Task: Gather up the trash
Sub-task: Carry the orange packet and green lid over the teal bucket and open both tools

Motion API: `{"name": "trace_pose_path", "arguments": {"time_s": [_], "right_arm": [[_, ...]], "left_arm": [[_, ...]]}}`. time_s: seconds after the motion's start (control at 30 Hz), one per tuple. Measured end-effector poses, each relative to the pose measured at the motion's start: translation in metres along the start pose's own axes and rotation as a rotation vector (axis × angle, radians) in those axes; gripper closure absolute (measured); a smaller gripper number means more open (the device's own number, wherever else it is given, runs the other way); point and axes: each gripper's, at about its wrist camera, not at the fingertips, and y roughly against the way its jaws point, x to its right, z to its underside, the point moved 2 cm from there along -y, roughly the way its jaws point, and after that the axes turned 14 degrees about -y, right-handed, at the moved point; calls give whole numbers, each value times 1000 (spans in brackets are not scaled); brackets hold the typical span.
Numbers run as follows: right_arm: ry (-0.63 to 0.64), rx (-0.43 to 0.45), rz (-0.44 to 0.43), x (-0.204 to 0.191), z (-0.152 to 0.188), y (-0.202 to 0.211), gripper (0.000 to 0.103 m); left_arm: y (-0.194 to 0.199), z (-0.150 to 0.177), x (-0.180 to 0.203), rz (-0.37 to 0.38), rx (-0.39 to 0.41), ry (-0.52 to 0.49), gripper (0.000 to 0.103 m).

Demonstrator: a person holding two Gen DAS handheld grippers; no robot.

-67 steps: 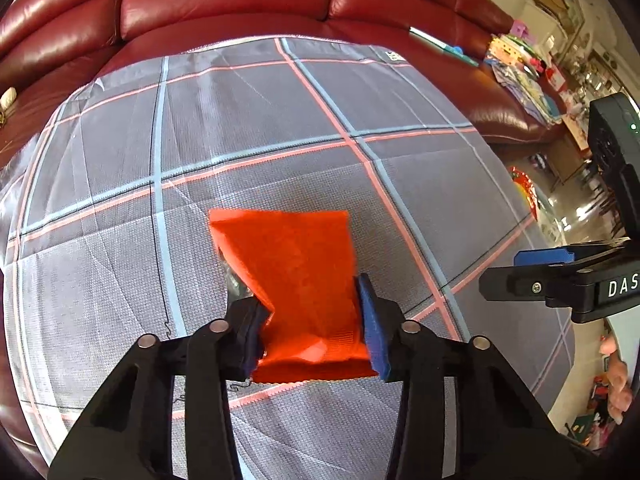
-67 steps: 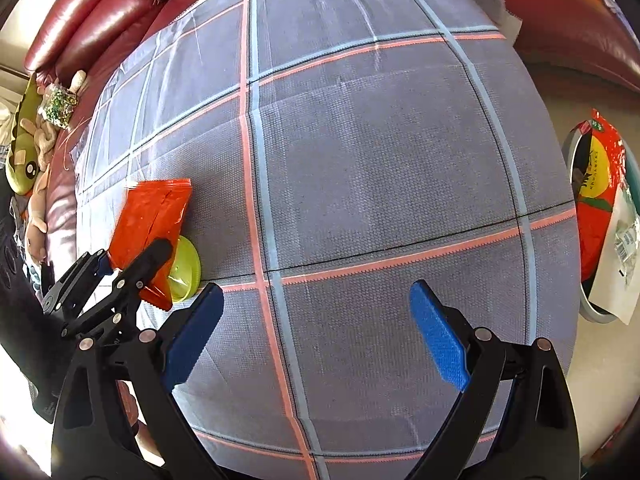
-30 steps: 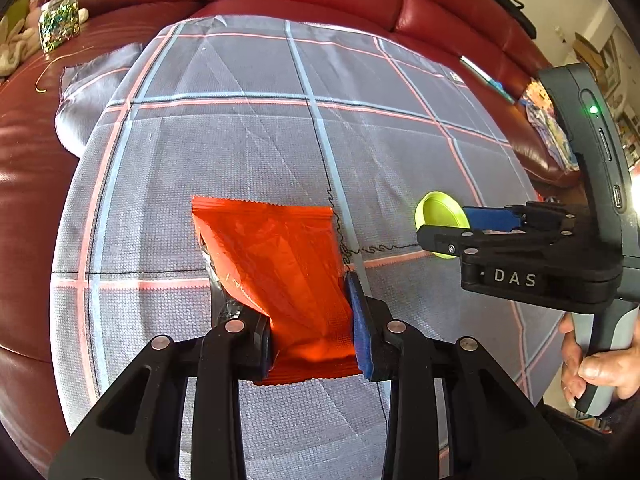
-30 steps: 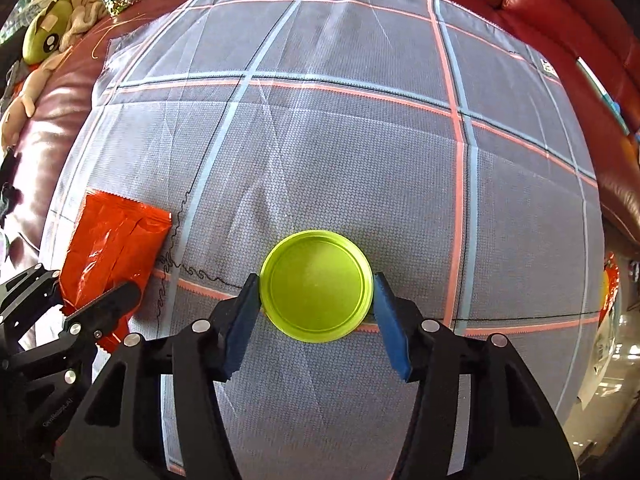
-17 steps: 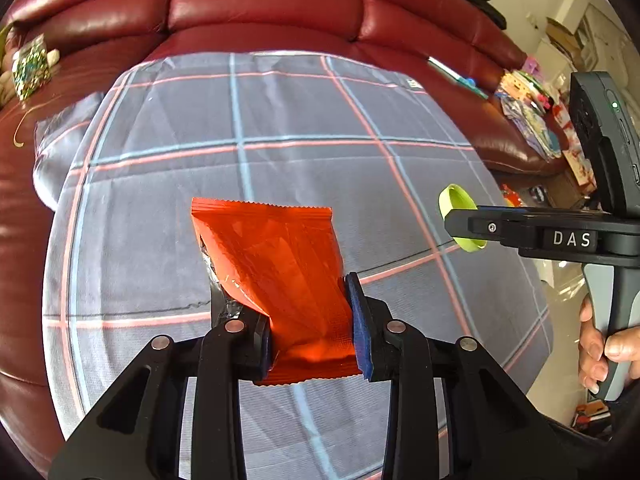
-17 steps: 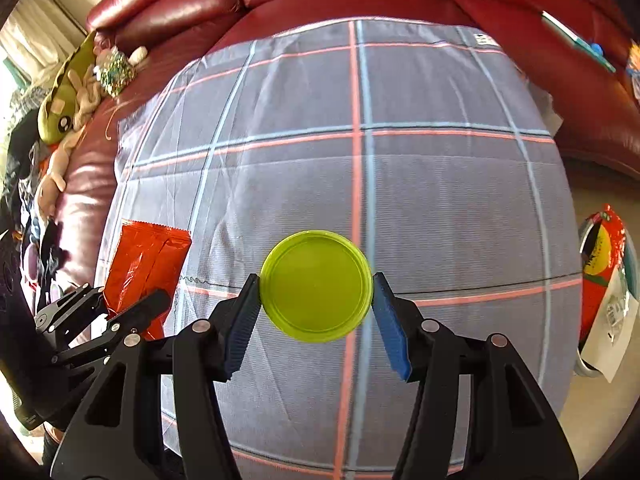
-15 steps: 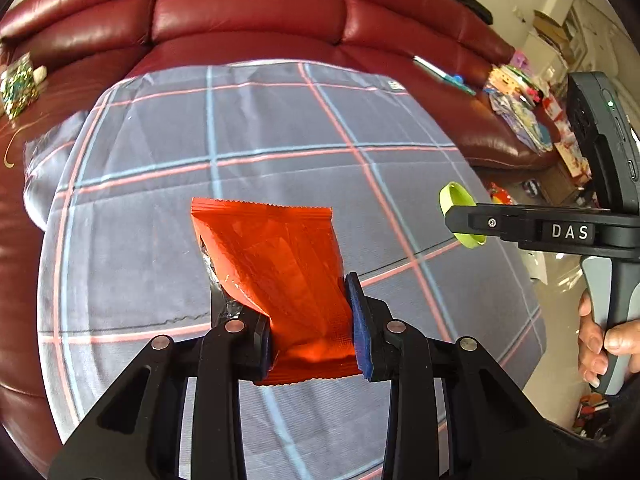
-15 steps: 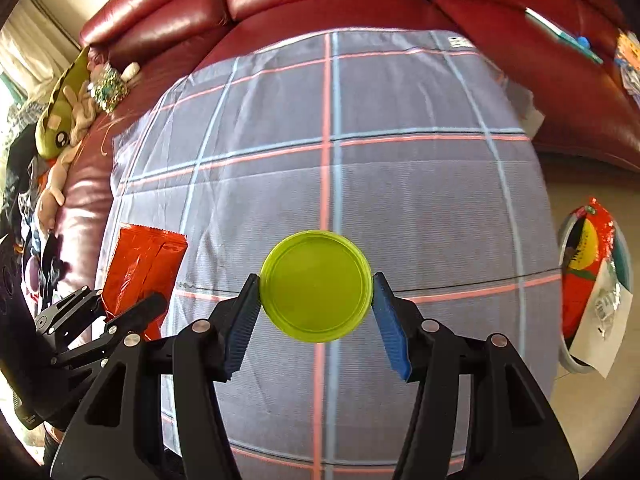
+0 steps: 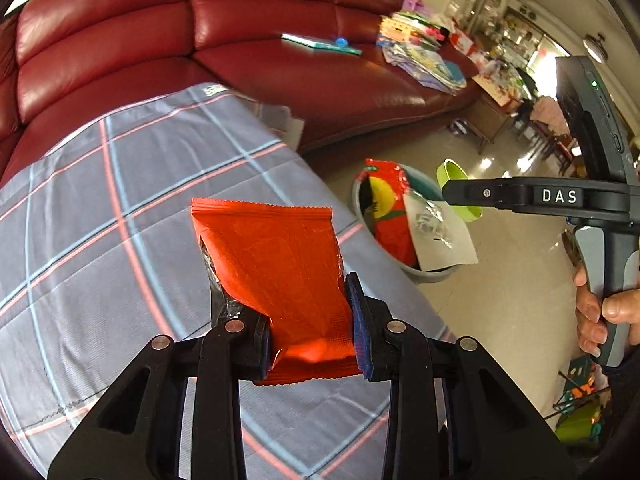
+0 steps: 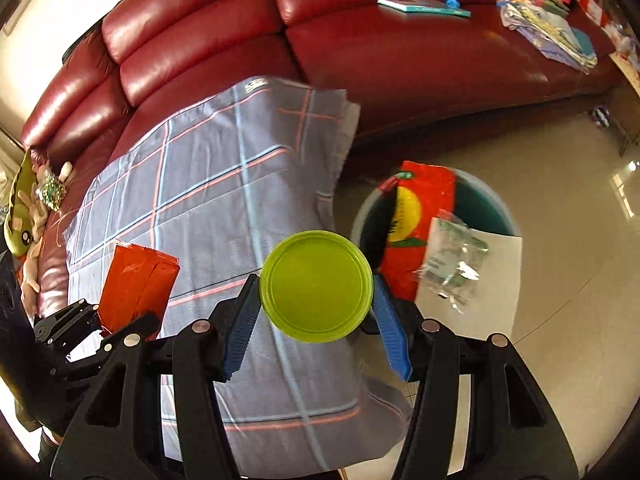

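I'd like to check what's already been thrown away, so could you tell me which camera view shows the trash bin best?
The right wrist view shows the trash bin best: its rim and teal inside are visible, with a red snack bag and clear wrapper sticking out. In the left wrist view the bin is smaller, and the right claw crosses it.

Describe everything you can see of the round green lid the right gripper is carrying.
The green lid is a lime-yellow disc of glossy, slightly see-through plastic with a raised rim around a flat centre. The right gripper is shut on it, blue pads pressing on opposite edges, so it hangs in the air facing that gripper's camera. From the left wrist view it shows edge-on. Behind it lie the plaid cloth and the trash bin; nothing else touches it.
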Motion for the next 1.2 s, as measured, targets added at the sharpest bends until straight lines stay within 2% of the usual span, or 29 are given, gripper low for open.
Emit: {"name": "trace_pose_path", "arguments": {"time_s": [0.23,0.53,0.73,1.0,1.2], "right_arm": [[-104,16,10,77,-18,6,49],[-182,-16,-5,130,-32,-17,49],[-214,-32,-12,149,-42,-32,49],[-244,-63,-11,165,-51,-48,49],[-241,-80,-12,166,-50,-59,49]], "left_arm": [[-57,-50,65,60,-61,-119,71],[-140,-84,102,101,-151,-143,71],[-178,-99,111,133,-171,-124,71],[-200,-112,130,183,-182,-148,71],[-235,-101,130,172,-268,-129,71]]}}
